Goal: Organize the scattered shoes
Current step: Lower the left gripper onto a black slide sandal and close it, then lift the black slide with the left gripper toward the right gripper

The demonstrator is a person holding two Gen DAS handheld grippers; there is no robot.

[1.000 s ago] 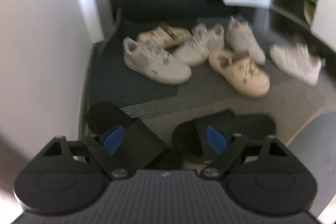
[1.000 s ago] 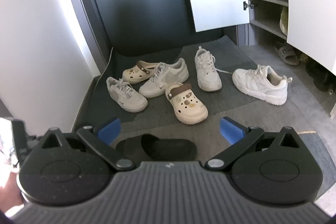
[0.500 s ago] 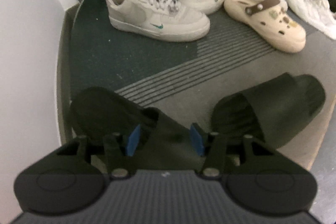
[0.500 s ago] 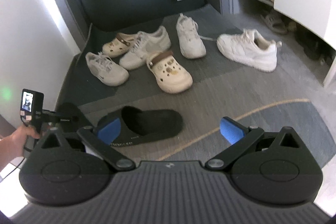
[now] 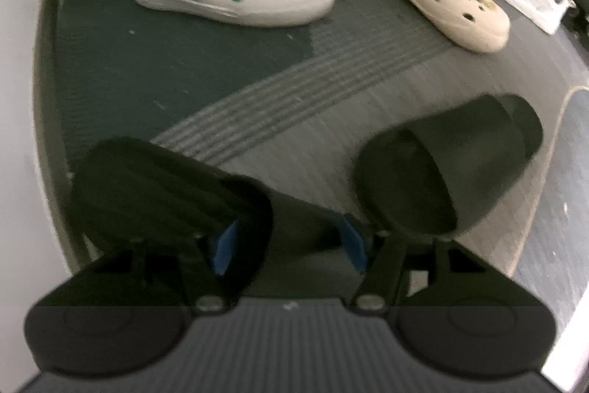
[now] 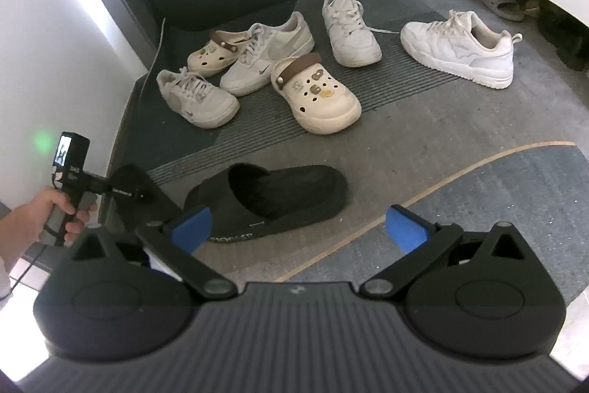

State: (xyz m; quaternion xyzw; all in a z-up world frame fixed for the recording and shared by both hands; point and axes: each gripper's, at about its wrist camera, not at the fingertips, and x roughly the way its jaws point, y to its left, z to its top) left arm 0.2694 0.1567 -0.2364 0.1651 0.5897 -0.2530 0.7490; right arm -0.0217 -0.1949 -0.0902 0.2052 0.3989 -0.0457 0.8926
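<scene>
Left gripper [image 5: 291, 245] has its jaws pinched on the near black slipper [image 5: 162, 186], low by the left wall. Right gripper [image 6: 300, 227] hangs with jaws wide apart above the second black slipper [image 6: 268, 199]. Farther back, cream clogs [image 6: 318, 100] and white sneakers [image 6: 458, 48] lie scattered on the mat [image 6: 386, 135].

Bare mat [image 6: 423, 150] lies open ahead of my right gripper [image 6: 300, 227], past the black slipper [image 6: 272, 201] just in front of its jaws. Further on, the cream clog [image 6: 320, 102] and white sneakers [image 6: 195, 98] crowd the way; the wall [image 5: 18, 98] hems my left side
</scene>
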